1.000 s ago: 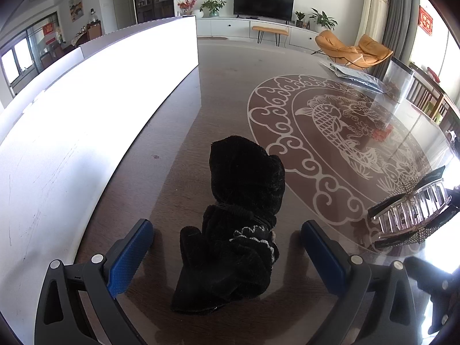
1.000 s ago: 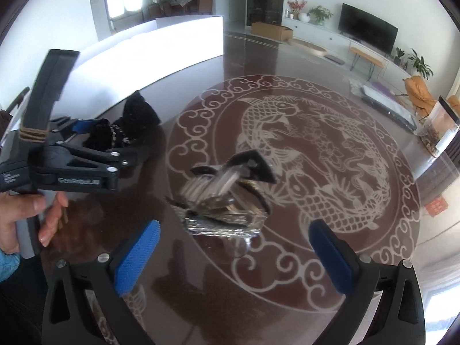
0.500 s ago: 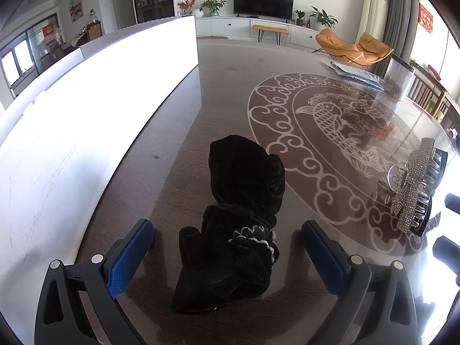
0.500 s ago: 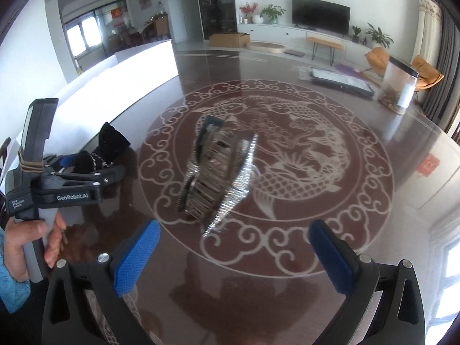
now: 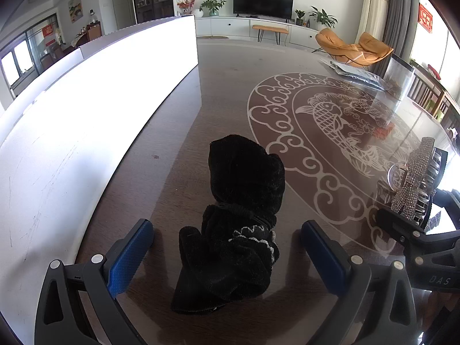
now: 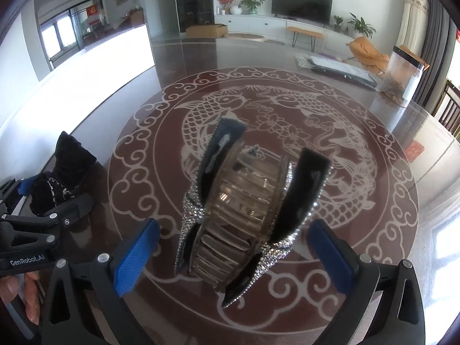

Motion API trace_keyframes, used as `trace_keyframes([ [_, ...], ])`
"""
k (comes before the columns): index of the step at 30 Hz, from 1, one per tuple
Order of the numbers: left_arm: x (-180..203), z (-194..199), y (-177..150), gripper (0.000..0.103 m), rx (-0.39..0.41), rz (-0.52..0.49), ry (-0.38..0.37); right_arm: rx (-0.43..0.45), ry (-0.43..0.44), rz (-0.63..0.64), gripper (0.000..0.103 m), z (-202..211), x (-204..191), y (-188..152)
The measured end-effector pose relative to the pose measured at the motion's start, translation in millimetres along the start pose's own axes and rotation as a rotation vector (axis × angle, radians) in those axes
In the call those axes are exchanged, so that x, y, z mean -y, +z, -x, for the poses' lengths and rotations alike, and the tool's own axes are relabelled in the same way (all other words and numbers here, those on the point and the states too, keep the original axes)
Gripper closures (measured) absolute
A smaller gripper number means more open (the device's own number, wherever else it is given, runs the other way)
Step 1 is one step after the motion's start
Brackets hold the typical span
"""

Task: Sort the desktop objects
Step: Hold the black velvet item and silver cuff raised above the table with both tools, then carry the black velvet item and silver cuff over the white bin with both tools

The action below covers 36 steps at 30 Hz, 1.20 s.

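A black fuzzy cloth item with a beaded trim (image 5: pixel 238 224) lies on the dark table, between the open fingers of my left gripper (image 5: pixel 227 254), which do not touch it. It also shows at the left in the right wrist view (image 6: pixel 64 172). A large rhinestone hair claw clip (image 6: pixel 247 210) stands on the table between the open fingers of my right gripper (image 6: pixel 233 254); contact is not clear. The clip also shows at the right edge of the left wrist view (image 5: pixel 414 184).
The glass-topped table (image 6: pixel 287 115) carries a round fish pattern. A bright white wall (image 5: pixel 72 120) runs along its left side. At the far right stand a clear jar (image 6: pixel 402 77) and a flat packet (image 6: pixel 336 67).
The hair clip went from lying on its side to standing upright and now sits closer, between my right gripper's fingers. The right gripper has turned to face the far end of the table. The left gripper has not moved.
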<state>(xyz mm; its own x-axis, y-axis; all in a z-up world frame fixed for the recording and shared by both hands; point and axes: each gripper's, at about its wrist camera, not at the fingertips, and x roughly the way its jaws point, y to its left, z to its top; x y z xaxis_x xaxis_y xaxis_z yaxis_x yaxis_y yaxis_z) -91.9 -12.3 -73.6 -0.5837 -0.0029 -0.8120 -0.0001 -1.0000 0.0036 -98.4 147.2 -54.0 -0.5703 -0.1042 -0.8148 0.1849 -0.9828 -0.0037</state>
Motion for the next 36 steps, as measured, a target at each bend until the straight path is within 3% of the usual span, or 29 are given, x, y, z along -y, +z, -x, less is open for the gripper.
trace_keyframes([
  [9, 0.1, 10.4, -14.0, 0.000, -0.004, -0.043, -0.027, 0.001, 0.000, 0.005, 0.000, -1.2, -0.2, 0.1],
  [14, 4.8, 3.5, -2.6, 0.000, -0.030, -0.084, -0.058, 0.014, 0.014, -0.006, 0.004, 1.1, 4.9, -0.4],
  [16, 3.7, 8.9, -1.4, 0.032, 0.023, -0.096, -0.064, 0.054, 0.034, -0.043, 0.043, 9.2, 12.7, -1.3],
  [17, 3.2, 12.1, -0.7, 0.067, 0.040, -0.107, -0.071, 0.050, 0.061, -0.051, 0.052, 10.7, 16.3, -0.9],
  [20, -12.9, 24.4, -2.5, 0.067, 0.052, -0.046, -0.197, 0.057, 0.093, -0.070, 0.055, 21.5, 27.0, -2.4],
  [27, -44.7, 95.2, -8.3, 0.067, 0.151, 0.050, -0.281, 0.093, 0.185, -0.048, 0.055, 67.1, 26.0, -16.6],
  [31, -64.9, 139.1, 2.7, 0.067, 0.209, 0.086, -0.291, 0.107, 0.237, 0.018, 0.055, 83.1, 3.3, -6.2],
  [36, -128.7, 183.0, 30.1, 0.067, 0.279, 0.129, -0.200, 0.188, 0.348, 0.146, 0.055, 113.2, -58.6, 51.5],
])
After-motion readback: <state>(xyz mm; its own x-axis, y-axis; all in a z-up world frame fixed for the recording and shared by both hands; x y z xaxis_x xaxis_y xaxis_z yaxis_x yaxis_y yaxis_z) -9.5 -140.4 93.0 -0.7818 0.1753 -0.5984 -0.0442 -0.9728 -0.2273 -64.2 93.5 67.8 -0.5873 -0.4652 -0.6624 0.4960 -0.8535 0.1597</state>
